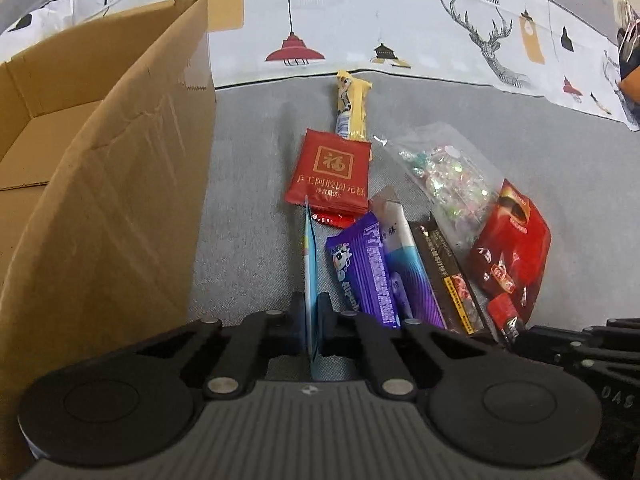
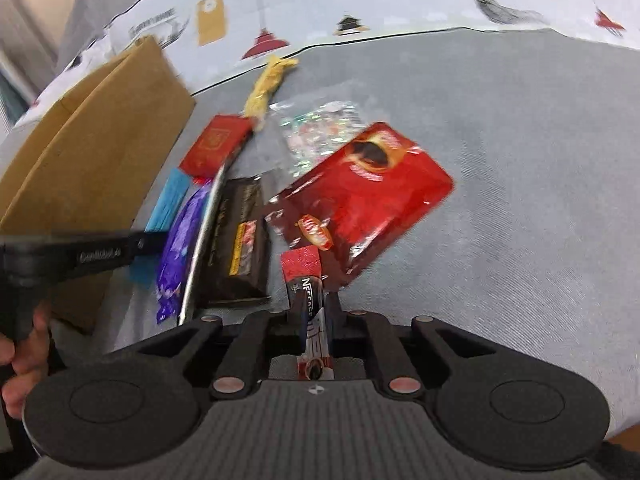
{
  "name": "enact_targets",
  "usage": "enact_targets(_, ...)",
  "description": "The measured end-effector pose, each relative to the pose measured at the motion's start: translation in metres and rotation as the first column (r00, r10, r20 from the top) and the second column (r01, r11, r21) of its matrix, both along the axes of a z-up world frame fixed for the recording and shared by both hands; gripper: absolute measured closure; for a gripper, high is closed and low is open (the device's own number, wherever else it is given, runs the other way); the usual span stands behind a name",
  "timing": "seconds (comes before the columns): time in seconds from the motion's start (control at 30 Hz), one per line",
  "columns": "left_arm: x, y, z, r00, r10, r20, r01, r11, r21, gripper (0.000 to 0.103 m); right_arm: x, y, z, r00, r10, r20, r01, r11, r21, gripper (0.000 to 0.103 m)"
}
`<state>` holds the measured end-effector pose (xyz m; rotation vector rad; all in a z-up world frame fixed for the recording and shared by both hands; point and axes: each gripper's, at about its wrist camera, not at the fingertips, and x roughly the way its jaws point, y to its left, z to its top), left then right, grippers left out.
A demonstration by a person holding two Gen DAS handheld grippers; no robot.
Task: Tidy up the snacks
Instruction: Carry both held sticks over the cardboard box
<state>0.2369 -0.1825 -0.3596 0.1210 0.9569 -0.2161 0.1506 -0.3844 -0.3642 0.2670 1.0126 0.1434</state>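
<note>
L gripper [image 1: 311, 312]: jaws nearly closed, pinching a thin light-blue flat sachet [image 1: 310, 264] edge-on, sachet standing upright btwn the pads. R gripper [image 2: 316, 312]: jaws nearly closed on a slim red-and-black Nescafe stick sachet [image 2: 306, 284], stick poking fwd out of the pads.

Rest of the snacks lie in a loose pile on the grey fabric surface [image 1: 248, 168], just right of the open brown cardboard box [image 1: 100, 152]. In the pile: red square foil packet w/ gold characters [image 1: 330, 172], yellow long wrapper [image 1: 352, 108] behind it touching its far edge, purple Alpenliebe stick pack [image 1: 366, 272], blue-and-white long sachet [image 1: 404, 256] beside it, dark brown flat bar pack w/ yellow label [image 1: 448, 276], clear plastic bag of shiny wrapped candies [image 1: 448, 176], large red coffee pouch [image 1: 512, 248] partly over the candy bag.

White printed cloth w/ lamps, deer and "Fashion Home" [image 1: 400, 20] runs along the far side. R view is blurred; a hand [image 2: 20, 360] on the L gripper's handle shows at its left edge
</note>
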Motion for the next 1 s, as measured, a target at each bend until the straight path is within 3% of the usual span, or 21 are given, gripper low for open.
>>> enact_targets(0.07,-0.001,0.001,0.005,1.0,-0.002,0.002,0.002,1.0,-0.014,0.098,-0.001,0.004,0.002,1.0,0.016,0.009,-0.015,1.0,-0.02,0.1)
enact_targets(0.27,-0.016,0.002,0.029,0.997,-0.028,0.065,0.03,0.999,-0.027,0.099,-0.013,-0.005,0.021,0.997,-0.014,0.078,0.015,1.0,-0.007,0.101)
enact_targets(0.57,-0.02,0.008,0.041,0.998,-0.031,0.054,0.034,0.997,-0.065,0.099,-0.019,0.005,0.029,0.993,0.036,0.108,-0.031,0.998,-0.05,0.101)
enact_targets(0.77,-0.036,0.015,0.088,0.988,-0.061,0.143,0.077,0.991,-0.11,0.099,-0.027,0.009,0.08,0.977,-0.019,0.213,0.032,0.998,-0.055,0.101)
enact_targets(1.0,-0.051,0.043,0.135,0.978,-0.054,0.202,0.08,0.99,-0.12,0.099,-0.039,0.058,0.147,0.934,-0.059,0.353,0.066,0.998,-0.008,0.101)
